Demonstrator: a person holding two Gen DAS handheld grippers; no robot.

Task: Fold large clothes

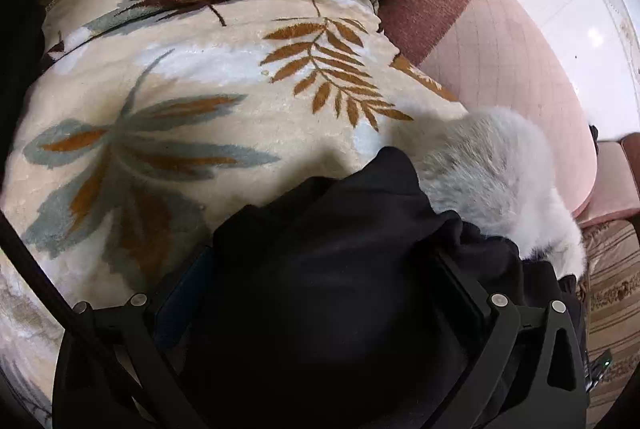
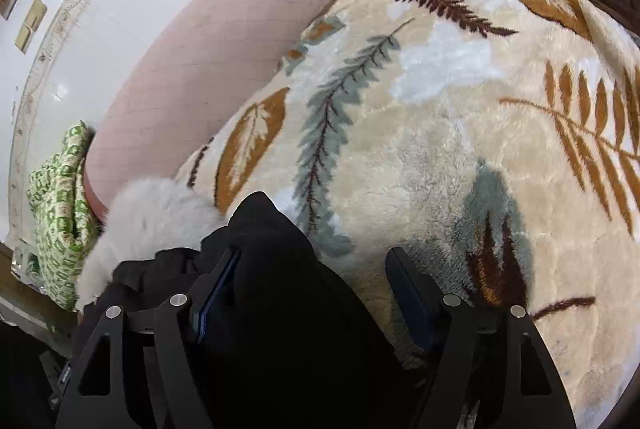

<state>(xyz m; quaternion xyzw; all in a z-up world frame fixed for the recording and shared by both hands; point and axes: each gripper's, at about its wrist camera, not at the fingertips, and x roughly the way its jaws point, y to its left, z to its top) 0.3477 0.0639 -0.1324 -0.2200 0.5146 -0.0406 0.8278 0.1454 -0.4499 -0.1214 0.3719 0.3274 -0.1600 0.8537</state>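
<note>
Basically both grippers sit low over the black garment [image 1: 320, 269], which lies bunched on the leaf-print blanket [image 1: 180, 89] with its white fur trim [image 1: 492, 173] toward the pink sofa edge [image 1: 520, 61]. Left gripper [image 1: 324, 277] jaws spread wide, black cloth filling the gap. Right gripper [image 2: 316, 285] jaws also spread, cloth draped over the left finger [image 2: 216, 293].

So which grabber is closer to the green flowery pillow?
Probably the right. The green pillow lies close beside the right gripper, on its left; from the left gripper it sits far across the leaf blanket.
</note>
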